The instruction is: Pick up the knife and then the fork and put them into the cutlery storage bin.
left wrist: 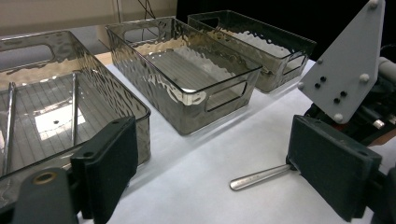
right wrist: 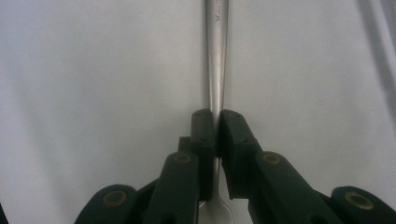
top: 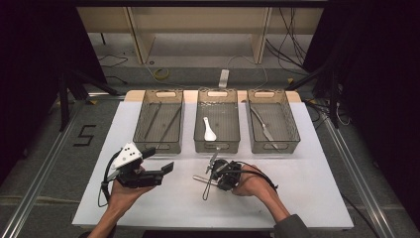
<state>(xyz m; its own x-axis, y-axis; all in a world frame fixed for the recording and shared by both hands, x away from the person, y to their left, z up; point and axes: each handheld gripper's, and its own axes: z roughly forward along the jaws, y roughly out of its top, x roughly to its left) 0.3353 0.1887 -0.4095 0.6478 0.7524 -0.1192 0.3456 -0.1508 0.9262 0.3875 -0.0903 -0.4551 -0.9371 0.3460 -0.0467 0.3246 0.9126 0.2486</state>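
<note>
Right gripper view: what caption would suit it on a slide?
Black tongs shut on the slim handle of a silver metal utensil above a plain white table.

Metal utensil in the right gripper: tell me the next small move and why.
Probably lift it straight up a little. The right gripper is shut on the metal utensil's handle, which lies low over the white table, short of the three bins. The right bin holds similar metal cutlery, so it looks the likely goal. The left gripper is open, holding nothing.
</note>
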